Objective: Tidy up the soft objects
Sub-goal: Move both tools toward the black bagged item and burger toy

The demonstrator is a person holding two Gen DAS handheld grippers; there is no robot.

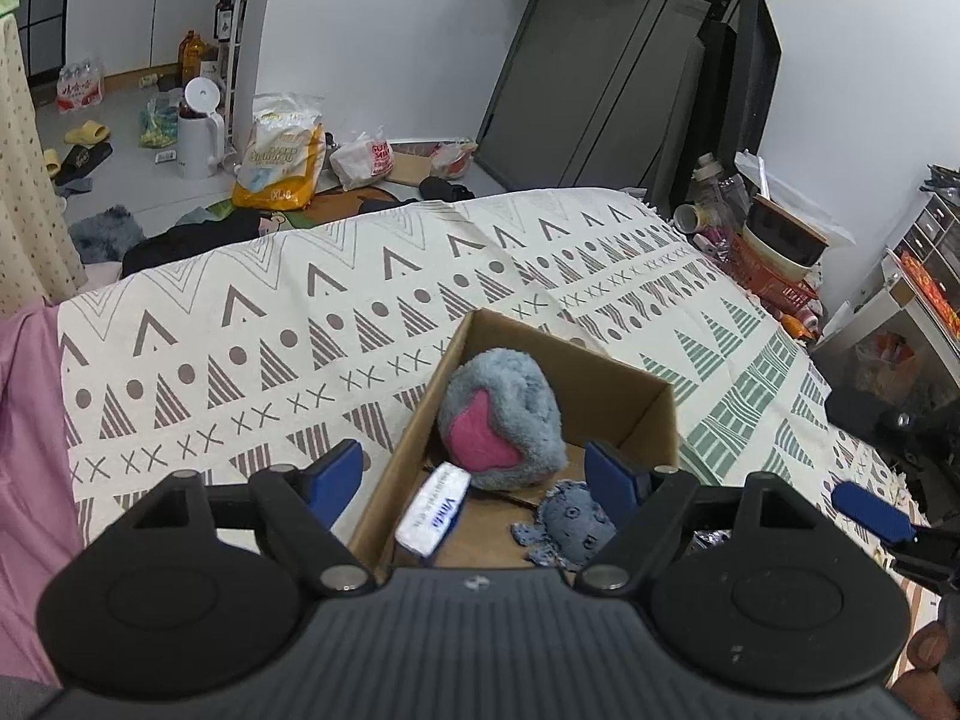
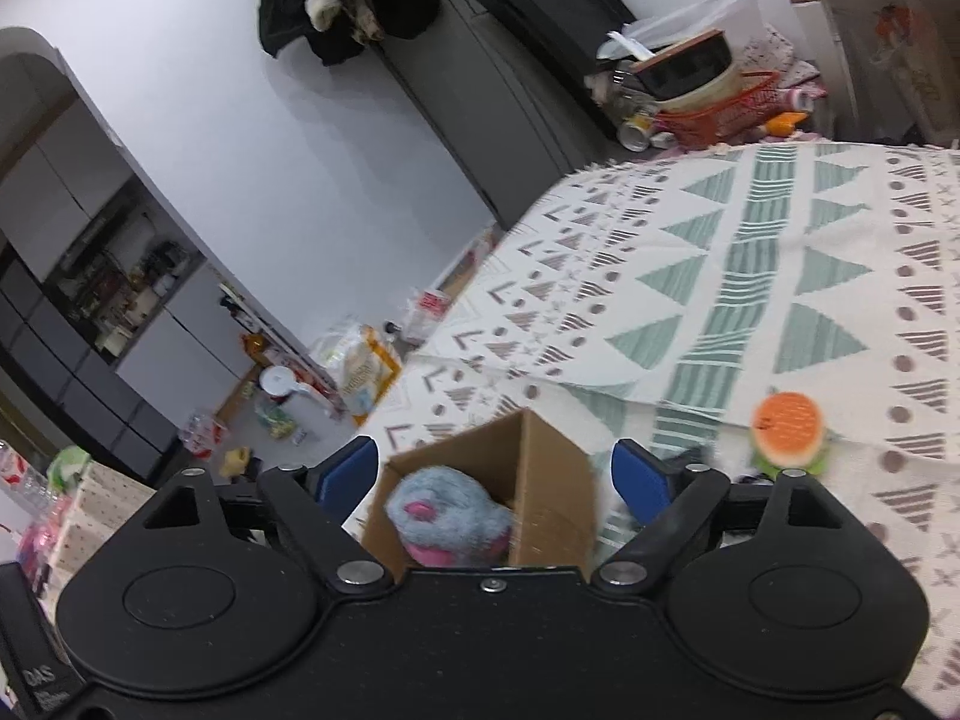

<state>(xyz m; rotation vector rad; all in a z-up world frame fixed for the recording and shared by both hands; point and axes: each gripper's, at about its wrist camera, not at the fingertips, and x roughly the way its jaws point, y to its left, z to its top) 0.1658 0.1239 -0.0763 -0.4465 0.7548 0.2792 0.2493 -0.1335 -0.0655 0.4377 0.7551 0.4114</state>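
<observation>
On a patterned bedspread (image 1: 372, 300), a cardboard box (image 1: 636, 414) already holds a grey-and-pink plush (image 1: 501, 414), a tissue pack (image 1: 433, 507) and a small blue octopus (image 1: 570, 525), while an orange burger toy (image 2: 787, 429) waits beside it, left gripper (image 1: 474, 474) and right gripper (image 2: 495, 474) both spread empty

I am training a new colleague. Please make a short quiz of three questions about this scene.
1. True or false: both grippers are shut.
2. Which item lies outside the cardboard box? A grey plush B tissue pack C orange toy
3. How many soft items are in the box?

Key: 1 false: left gripper and right gripper are open. 2 C. 3 three, counting the blue octopus.
</observation>
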